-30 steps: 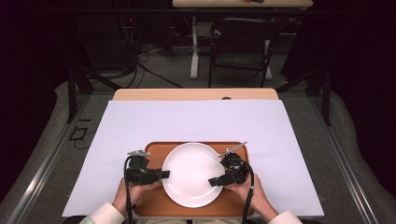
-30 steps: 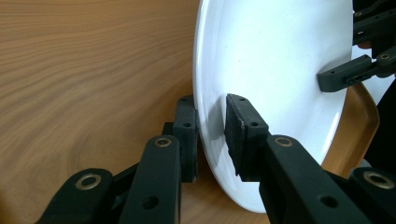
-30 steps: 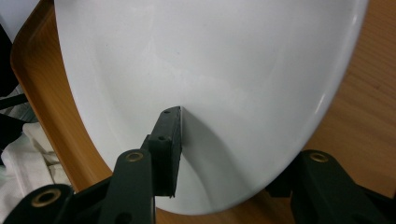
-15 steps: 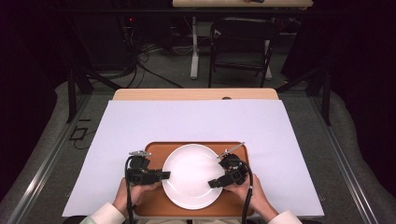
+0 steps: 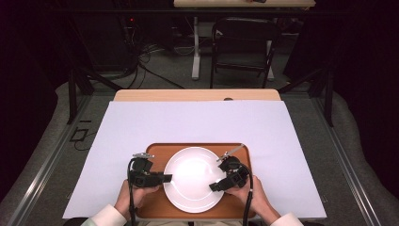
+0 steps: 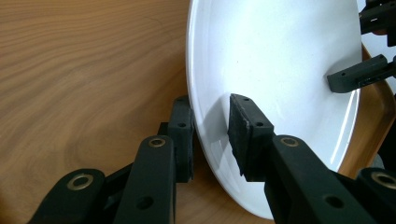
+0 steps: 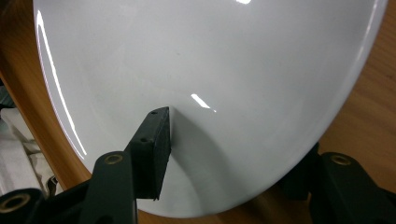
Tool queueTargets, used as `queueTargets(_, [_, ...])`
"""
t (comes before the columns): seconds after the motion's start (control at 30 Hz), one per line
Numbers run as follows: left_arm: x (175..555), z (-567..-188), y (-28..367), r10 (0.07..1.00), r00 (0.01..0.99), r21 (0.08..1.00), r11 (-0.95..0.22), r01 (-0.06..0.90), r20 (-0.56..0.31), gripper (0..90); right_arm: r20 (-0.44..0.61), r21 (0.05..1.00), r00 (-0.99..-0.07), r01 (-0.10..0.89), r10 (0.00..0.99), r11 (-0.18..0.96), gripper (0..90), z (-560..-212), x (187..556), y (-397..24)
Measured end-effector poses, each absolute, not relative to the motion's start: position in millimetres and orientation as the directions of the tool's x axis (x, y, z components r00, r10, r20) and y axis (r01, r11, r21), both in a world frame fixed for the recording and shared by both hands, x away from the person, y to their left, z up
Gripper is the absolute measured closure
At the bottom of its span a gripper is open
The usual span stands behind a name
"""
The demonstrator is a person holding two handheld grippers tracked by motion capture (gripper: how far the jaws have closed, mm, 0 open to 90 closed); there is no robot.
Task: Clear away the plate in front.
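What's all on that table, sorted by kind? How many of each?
White plate: 1
Wooden tray: 1
White sheet covering the table: 1
Hand-held grippers, left gripper and right gripper: 2
Total: 5

- The table was wooden, bare only at its far edge.
- A white sheet covered it.
- A wooden tray lay on the sheet, near side.

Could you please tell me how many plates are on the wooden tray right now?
1: a white plate lying in the middle of the wooden tray, between the two grippers. A second plate stacked beneath it cannot be ruled out.
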State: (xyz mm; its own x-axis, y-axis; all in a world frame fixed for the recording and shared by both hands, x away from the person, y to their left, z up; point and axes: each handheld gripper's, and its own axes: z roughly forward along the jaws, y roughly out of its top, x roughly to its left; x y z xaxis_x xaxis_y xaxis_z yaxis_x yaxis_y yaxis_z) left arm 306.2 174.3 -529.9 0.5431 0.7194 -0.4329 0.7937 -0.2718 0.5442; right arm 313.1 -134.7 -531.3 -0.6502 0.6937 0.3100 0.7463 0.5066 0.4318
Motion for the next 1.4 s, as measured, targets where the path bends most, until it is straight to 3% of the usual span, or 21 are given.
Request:
queueTargets(0.8, [304.8, -531.9, 168.5, 0.713, 0.571, 0.508, -0.342, 0.79, -0.408, 66.9, 0.212, 0.409, -0.701, 0.696, 0.681, 0.589, 31.8, -529.1, 308.9, -130.4])
queueTargets(1.4, [302.4, -532.4, 166.2, 0.731, 0.589, 0.489, -0.396, 0.777, -0.344, 62.8, 0.171, 0.414, -0.722, 0.67, 0.671, 0.616, 28.7, -527.2, 306.0, -125.6])
